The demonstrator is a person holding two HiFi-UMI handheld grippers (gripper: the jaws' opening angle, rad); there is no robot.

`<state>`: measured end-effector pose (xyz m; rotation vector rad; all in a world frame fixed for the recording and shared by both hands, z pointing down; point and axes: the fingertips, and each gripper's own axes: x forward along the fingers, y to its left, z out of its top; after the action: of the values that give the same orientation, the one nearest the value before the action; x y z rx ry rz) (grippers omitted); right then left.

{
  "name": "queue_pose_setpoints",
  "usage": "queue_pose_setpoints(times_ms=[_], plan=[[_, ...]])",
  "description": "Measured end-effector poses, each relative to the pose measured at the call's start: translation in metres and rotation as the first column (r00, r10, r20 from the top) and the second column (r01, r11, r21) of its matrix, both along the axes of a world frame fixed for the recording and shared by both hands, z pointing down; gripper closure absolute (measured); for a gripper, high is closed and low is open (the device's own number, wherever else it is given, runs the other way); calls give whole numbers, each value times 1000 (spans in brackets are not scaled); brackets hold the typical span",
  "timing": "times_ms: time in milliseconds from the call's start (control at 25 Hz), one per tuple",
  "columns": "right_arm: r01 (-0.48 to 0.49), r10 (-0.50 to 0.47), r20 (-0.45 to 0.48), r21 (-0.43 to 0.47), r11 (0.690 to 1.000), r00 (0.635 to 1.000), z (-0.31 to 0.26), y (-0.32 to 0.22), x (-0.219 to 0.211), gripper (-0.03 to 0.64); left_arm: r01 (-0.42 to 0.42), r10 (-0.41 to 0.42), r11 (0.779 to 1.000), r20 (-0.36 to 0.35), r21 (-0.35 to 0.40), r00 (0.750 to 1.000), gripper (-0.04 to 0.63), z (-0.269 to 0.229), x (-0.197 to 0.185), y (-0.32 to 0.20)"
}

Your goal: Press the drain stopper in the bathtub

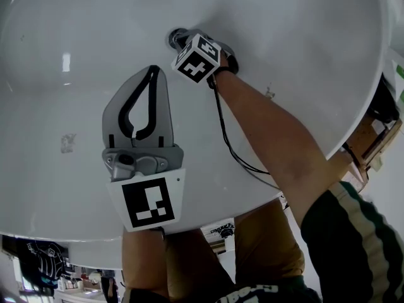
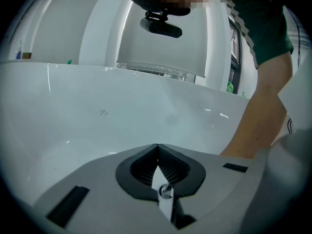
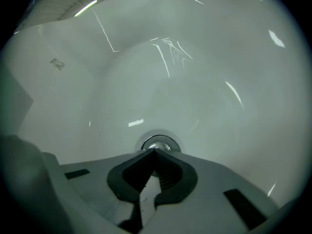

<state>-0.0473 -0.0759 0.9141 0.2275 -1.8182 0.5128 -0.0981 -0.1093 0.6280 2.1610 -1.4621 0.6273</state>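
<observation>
The round chrome drain stopper [image 3: 159, 143] sits in the floor of the white bathtub [image 1: 284, 36]. My right gripper [image 3: 155, 151] is shut with nothing between its jaws, and its tip points steeply down right at the stopper's near edge; whether it touches I cannot tell. In the head view the stopper [image 1: 175, 38] peeks out at the far side of the right gripper [image 1: 187, 41], beyond its marker cube. My left gripper [image 1: 153, 70] hangs over the tub floor nearer to me, shut and empty, well short of the drain. In the left gripper view its jaws [image 2: 157, 145] meet at the tip.
The tub's curved white wall [image 2: 122, 111] rises around the floor. A black cable [image 1: 230, 150] runs from the right gripper along the person's forearm [image 1: 278, 137]. The tub rim [image 1: 353, 125] curves at the right, with a wooden frame [image 1: 372, 141] beyond it.
</observation>
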Motion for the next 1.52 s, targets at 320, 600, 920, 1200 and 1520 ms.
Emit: queue_pose_setpoints(times_ms=[320,600,920,1200,1520], plan=[[-30,30,9,47,998,1000,-6,0,1,602,-6,6,1000,10,-5,1000,589,0,2,0],[-63,62,27,49,997,998,-7,0,1,602,-5,5,1000,5,-6,1000,589,0,3,1],[-42,39,44,55,998,998,-8,6,-2,564,-3,3,1000,-2,-20,1000,589,3,3,2],[-9,8,6,153,988,1000,-5,5,-6,413,-2,2,1000,-10,-29,1000,589,4,2,2],[9,-9,-2,172,985,1000,-5,1,-5,390,8,-9,1000,-16,-30,1000,589,4,1,2]])
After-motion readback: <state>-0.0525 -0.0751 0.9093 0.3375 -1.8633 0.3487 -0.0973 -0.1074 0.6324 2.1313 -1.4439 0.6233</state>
